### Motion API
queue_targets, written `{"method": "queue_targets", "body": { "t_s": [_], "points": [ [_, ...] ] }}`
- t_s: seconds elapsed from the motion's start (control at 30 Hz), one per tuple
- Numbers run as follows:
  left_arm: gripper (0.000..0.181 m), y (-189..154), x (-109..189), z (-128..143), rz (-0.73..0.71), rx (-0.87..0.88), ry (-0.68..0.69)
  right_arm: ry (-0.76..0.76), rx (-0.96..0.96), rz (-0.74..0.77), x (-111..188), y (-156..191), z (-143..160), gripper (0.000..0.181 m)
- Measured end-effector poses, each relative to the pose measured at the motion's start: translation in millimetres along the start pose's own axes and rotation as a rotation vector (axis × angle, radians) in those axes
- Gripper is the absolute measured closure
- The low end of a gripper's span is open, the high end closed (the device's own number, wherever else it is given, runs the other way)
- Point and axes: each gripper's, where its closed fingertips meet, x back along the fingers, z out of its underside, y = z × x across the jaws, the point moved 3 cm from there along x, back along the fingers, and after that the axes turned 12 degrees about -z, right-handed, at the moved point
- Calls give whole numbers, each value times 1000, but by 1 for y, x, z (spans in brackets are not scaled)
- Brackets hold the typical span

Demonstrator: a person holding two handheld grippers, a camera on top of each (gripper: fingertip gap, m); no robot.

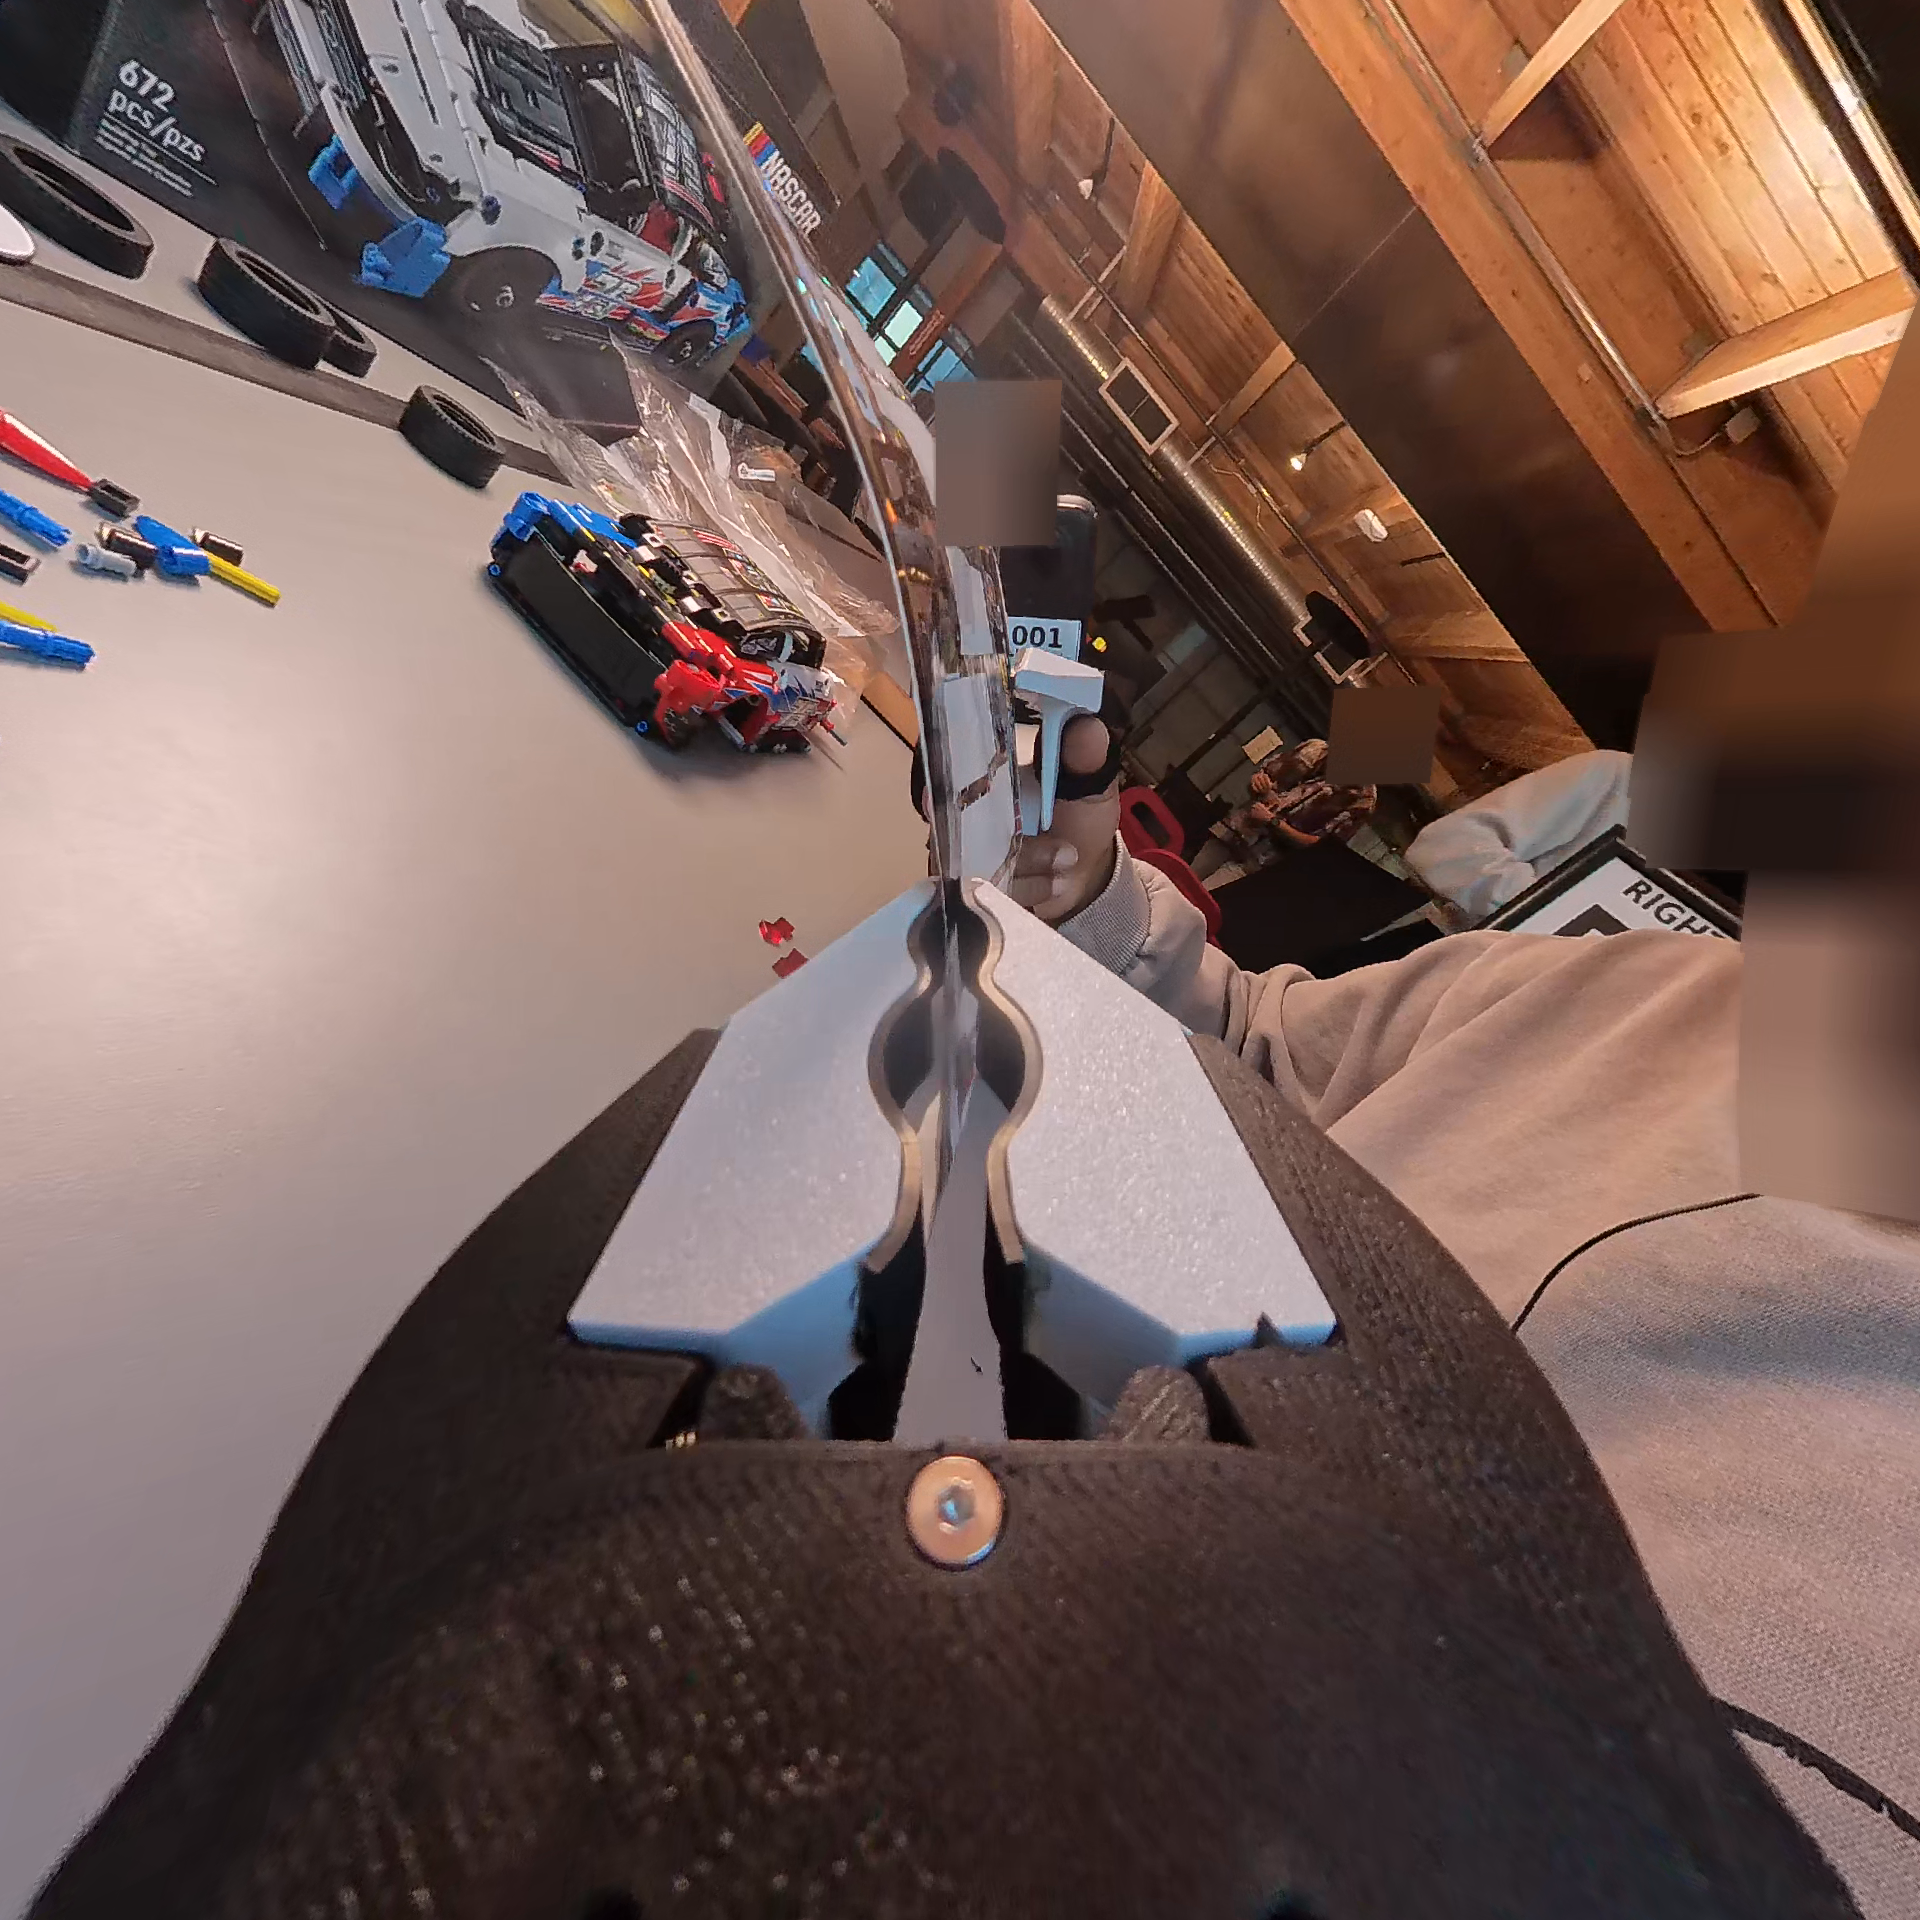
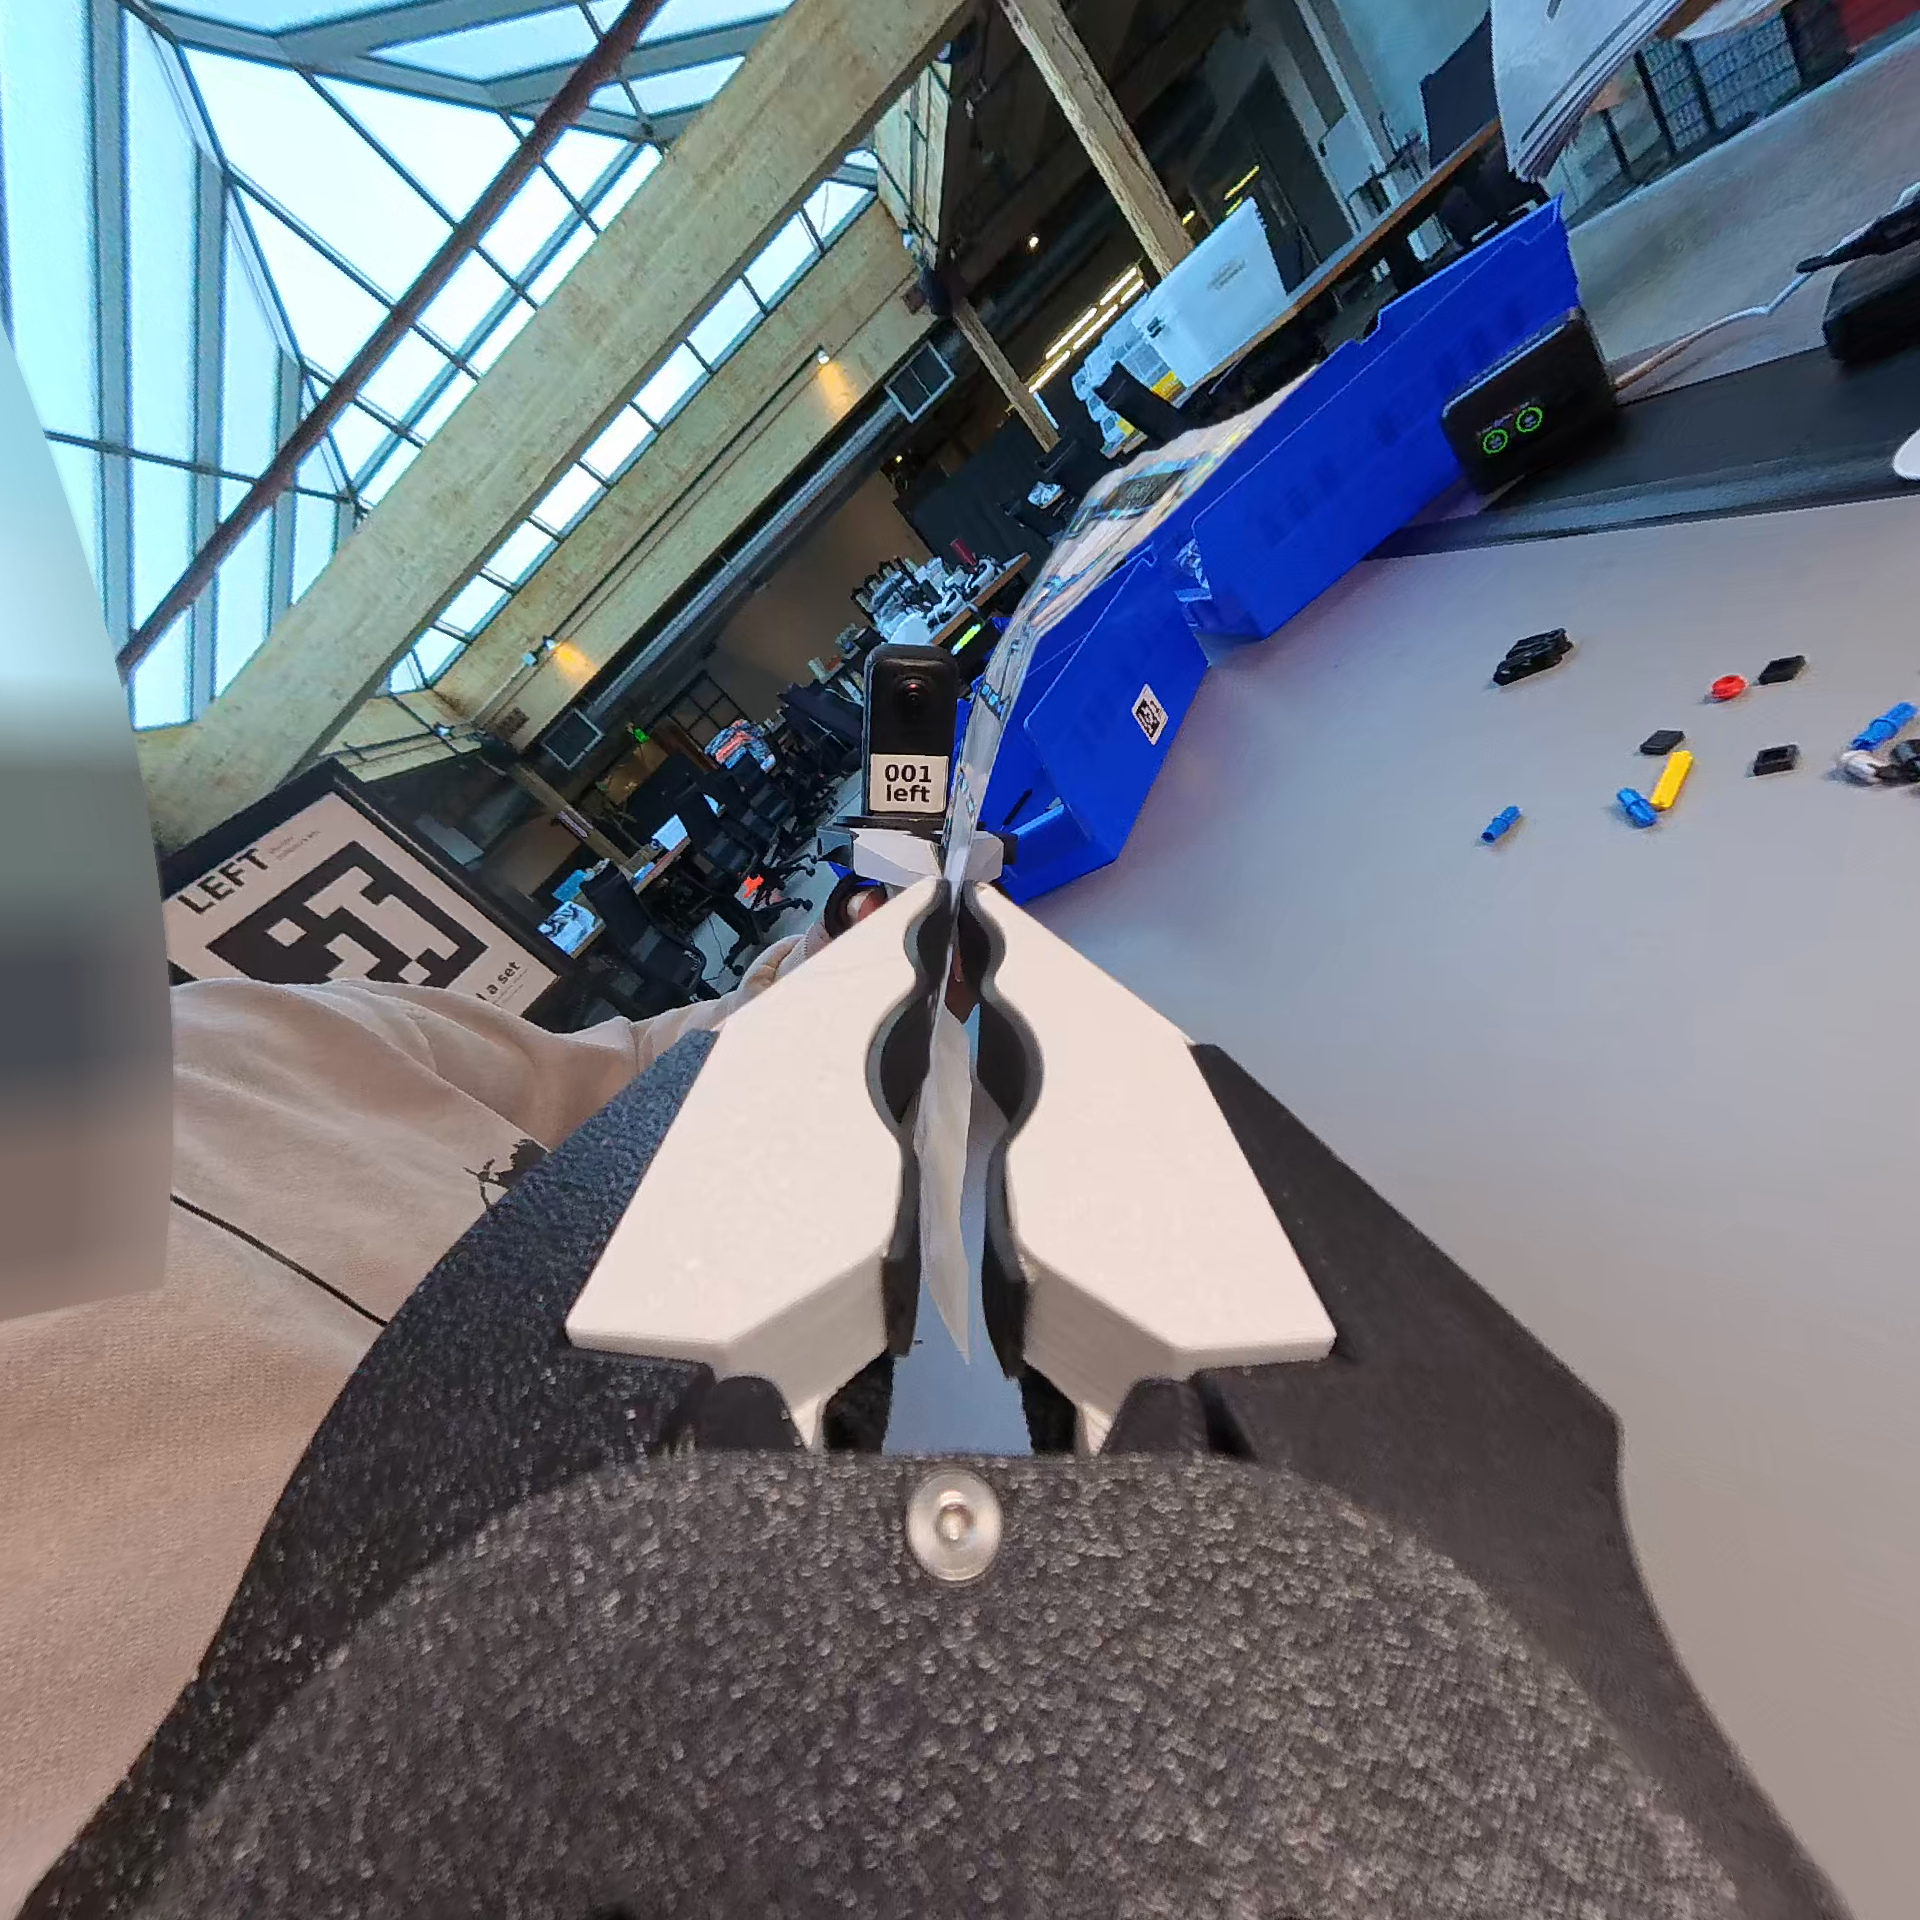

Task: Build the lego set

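Both grippers hold the same thin glossy printed booklet above the grey table, and I see it edge-on. My left gripper [image 1: 951, 894] is shut on one side of the booklet [image 1: 935, 623], which curves up and away from the fingertips. My right gripper [image 2: 951, 894] is shut on the opposite side of the booklet [image 2: 940, 1164]. The two grippers face each other. A partly built Lego car [image 1: 665, 634] in black, blue and red lies on the table [image 1: 312, 935], left of the booklet. Loose small pieces [image 1: 156, 545] lie at the far left.
The set's box [image 1: 468, 156] stands at the back with black tyres [image 1: 265, 301] in front and clear plastic bags [image 1: 717, 457] beside it. Two small red pieces [image 1: 779, 940] lie near my left fingertips. Blue bins [image 2: 1299, 540], a black device [image 2: 1527, 416] and scattered pieces [image 2: 1662, 779] sit on the right side. My right fingertips sit around 12 cm from my left ones.
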Motion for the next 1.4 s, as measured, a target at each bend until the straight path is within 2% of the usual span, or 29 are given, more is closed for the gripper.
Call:
{"method": "queue_targets", "body": {
  "t_s": [0.2,0.23,0.3,0.37,0.47,0.57,0.67,0.8,0.9,0.97,1.07,1.1,1.23,1.4],
  "points": [
    [181,0,0,1,-6,-21,4,12,-21,-45,-2,6,1,181],
    [177,-1,1,-1,-9,-37,0,13,-32,-61,-2,9,1,181],
    [157,1,5,-8,-49,-96,-12,23,-65,-88,-2,13,1,181],
    [143,4,14,-24,-179,-230,-57,19,-89,-97,-1,15,-2,181],
    [133,-15,22,-45,-310,-524,-81,31,-102,-82,0,15,-2,181],
    [121,-36,4,-41,-308,-692,48,102,-107,-97,-9,18,7,181],
    [110,-44,-21,-29,-289,-859,207,254,-66,-129,-22,26,22,181],
    [85,-46,-47,-6,-212,-948,489,413,5,-216,-31,47,29,181],
    [121,-56,-51,13,-78,-966,639,486,72,-250,-34,58,24,181],
    [144,-63,-53,16,-33,-947,641,494,115,-228,-34,58,15,181],
    [176,-75,-56,10,21,-818,555,469,170,-174,-31,54,0,181],
    [181,-78,-56,8,40,-749,521,461,196,-128,-31,49,-4,181],
    [181,-70,-56,-3,38,-448,400,380,371,101,-32,31,-21,173],
    [181,-45,-44,-9,10,-232,235,299,524,234,-27,24,-34,162]
  ]
}}
